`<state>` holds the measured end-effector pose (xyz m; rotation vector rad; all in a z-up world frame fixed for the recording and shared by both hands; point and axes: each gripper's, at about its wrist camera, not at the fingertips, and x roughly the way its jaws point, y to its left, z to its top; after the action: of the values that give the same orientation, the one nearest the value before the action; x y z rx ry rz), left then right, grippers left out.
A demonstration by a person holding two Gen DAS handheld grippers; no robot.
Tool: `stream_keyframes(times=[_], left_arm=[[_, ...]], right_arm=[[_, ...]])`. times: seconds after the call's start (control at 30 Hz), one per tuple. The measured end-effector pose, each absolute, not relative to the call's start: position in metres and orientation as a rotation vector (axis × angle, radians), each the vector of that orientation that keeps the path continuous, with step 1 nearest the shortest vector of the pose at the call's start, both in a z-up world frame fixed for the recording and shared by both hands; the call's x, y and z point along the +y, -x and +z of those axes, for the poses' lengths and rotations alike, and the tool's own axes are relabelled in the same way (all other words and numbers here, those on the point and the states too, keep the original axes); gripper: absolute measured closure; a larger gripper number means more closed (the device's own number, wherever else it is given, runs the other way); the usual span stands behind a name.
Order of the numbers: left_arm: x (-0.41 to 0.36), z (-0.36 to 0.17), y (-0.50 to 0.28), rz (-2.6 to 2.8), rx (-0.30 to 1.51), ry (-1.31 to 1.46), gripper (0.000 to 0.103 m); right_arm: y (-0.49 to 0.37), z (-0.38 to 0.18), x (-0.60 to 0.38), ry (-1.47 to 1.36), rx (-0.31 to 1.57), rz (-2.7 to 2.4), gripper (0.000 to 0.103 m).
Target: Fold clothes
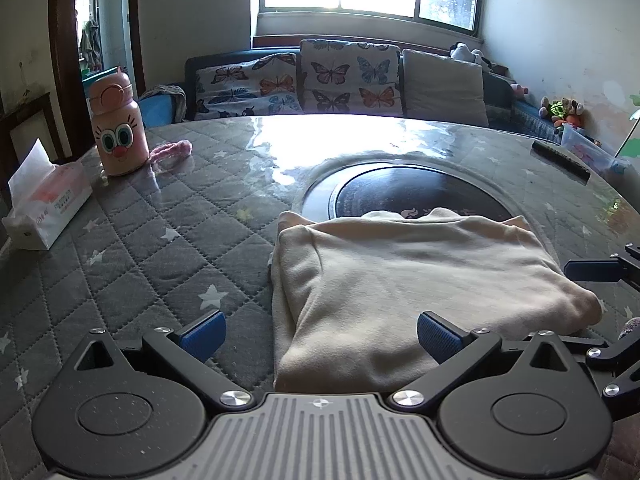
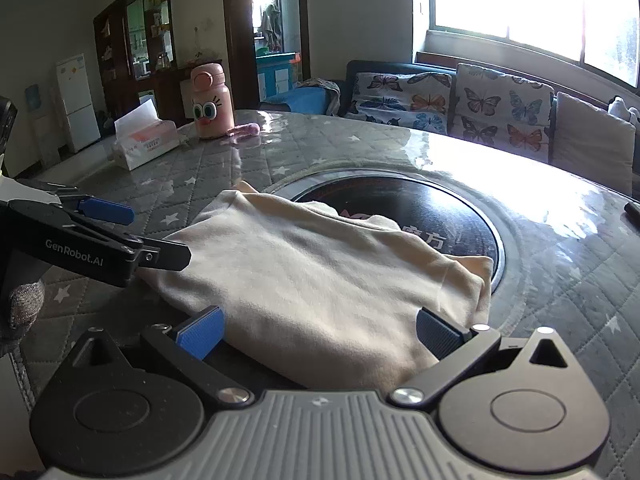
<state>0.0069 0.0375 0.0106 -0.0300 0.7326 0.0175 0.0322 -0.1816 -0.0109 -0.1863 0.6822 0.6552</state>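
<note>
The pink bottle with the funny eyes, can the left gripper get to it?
Probably yes. The left gripper is open, and only bare quilted table lies between it and the pink bottle.

A round desk (image 1: 168,216) wears a grey quilted star-print cover under clear plastic, with a dark round plate (image 1: 416,192) at its middle. On it lie a folded cream garment (image 1: 416,292) overlapping that plate, a pink bottle (image 1: 117,130), a pink strap (image 1: 172,151), a tissue pack (image 1: 44,204) and a dark remote (image 1: 560,159)

Pink bottle (image 1: 116,132), tissue box (image 1: 46,204), butterfly cushions (image 1: 348,78), sofa (image 2: 400,68)
</note>
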Motion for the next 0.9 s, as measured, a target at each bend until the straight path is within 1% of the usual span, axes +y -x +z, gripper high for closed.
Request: stream_keyframes(times=[0.9], left_arm=[[0.020, 0.012, 0.017, 0.000, 0.716, 0.007, 0.000]], right_arm=[[-0.006, -0.013, -0.192, 0.163, 0.682, 0.633, 0.000]])
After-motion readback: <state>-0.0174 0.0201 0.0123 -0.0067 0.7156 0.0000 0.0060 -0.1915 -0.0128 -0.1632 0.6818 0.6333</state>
